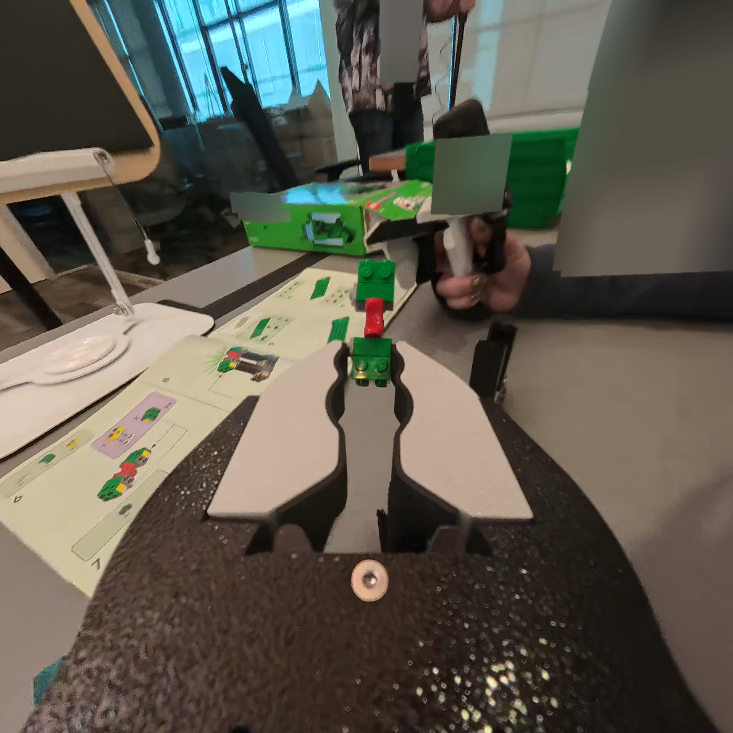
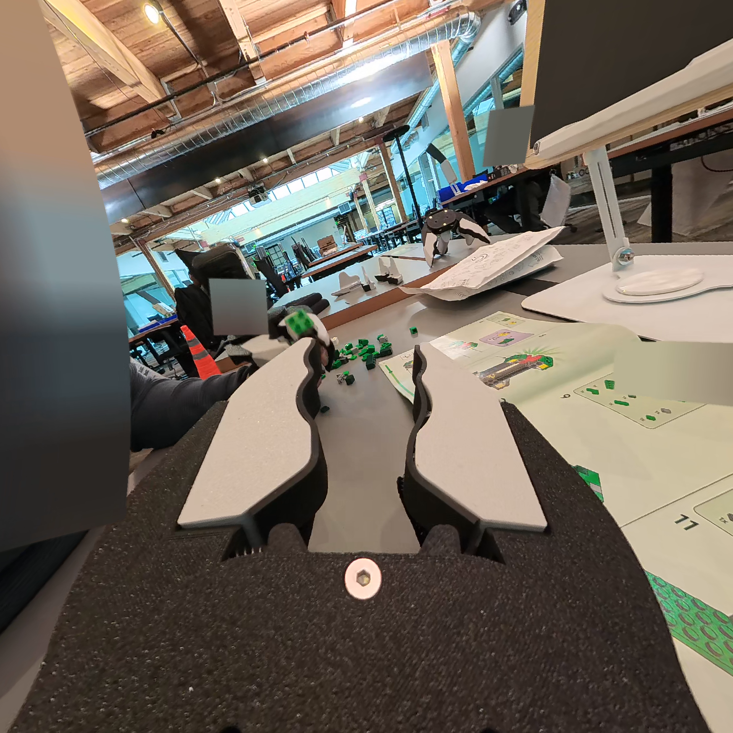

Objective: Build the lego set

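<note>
Both views are bright and evenly lit. In the left wrist view daylight comes through the windows (image 1: 246, 51), tinted blue, and the background is soft with motion blur. In the right wrist view ceiling lamps (image 2: 151, 12) glow overhead. Wide-angle distortion bends lines near the edges. Glare sparkles on the black gripper body (image 1: 496, 682). Shadows on the bench (image 1: 595, 416) are faint.

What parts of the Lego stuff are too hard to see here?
- Left wrist view: the sides of the green and red build are hidden between the left gripper fingers.
- Right wrist view: the loose green bricks are too small to tell their shapes.
- Right wrist view: the instruction booklet is cut off by the right edge and a blurred patch.
</note>
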Motion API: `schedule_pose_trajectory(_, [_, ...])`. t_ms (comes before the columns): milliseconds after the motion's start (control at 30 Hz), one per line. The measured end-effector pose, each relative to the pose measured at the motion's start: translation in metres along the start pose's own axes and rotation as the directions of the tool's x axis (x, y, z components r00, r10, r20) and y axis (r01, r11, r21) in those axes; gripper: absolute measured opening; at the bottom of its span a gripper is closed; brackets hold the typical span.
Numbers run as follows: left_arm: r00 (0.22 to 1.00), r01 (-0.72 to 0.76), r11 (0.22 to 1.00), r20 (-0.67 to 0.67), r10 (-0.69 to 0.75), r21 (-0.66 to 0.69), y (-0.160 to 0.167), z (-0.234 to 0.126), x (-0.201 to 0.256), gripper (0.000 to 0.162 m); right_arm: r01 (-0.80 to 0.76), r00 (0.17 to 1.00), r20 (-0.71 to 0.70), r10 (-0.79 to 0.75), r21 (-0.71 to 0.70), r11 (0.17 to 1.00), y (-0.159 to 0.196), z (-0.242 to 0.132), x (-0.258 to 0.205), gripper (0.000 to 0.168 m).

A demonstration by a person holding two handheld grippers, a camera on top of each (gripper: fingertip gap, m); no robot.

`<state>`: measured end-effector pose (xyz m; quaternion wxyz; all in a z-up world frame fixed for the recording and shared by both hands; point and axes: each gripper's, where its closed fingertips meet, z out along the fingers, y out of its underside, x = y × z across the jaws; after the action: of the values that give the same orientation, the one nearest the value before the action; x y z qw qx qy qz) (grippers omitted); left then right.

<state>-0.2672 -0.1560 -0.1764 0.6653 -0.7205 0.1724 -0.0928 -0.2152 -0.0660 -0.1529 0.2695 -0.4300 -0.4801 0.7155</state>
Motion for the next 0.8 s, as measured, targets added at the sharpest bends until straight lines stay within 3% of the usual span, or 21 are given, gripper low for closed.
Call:
schedule_pose_trajectory(133, [1.000, 0.001, 0.997, -0.028, -0.003, -0.082, 0.010, 0.007, 0.003, 0.020, -0.006, 1.000, 0.002, 0.006, 0.002, 1.000, 0.000, 0.000, 0.000, 0.044])
schedule_pose_trajectory(400, [0.975, 0.139, 0.982, -0.154, -0.158, -0.131, 0.006, 0.010, 0.010, 0.020, -0.005, 1.000, 0.003, 0.005, 0.001, 1.000, 0.000, 0.000, 0.000, 0.043])
schedule_pose_trajectory(567, [0.967, 0.080, 0.982, -0.226, -0.118, -0.172, -0.015, 0.012, 0.027, 0.020, 0.084, 0.996, -0.033, -0.084, -0.017, 0.996, 0.001, -0.001, -0.003, 0.041])
schedule_pose_trajectory(800, [0.922, -0.077, 0.923, -0.380, -0.078, -0.377, -0.010, 0.021, 0.063, 0.020, 0.158, 0.986, -0.036, -0.161, -0.080, 0.984, 0.013, -0.010, -0.029, 0.039])
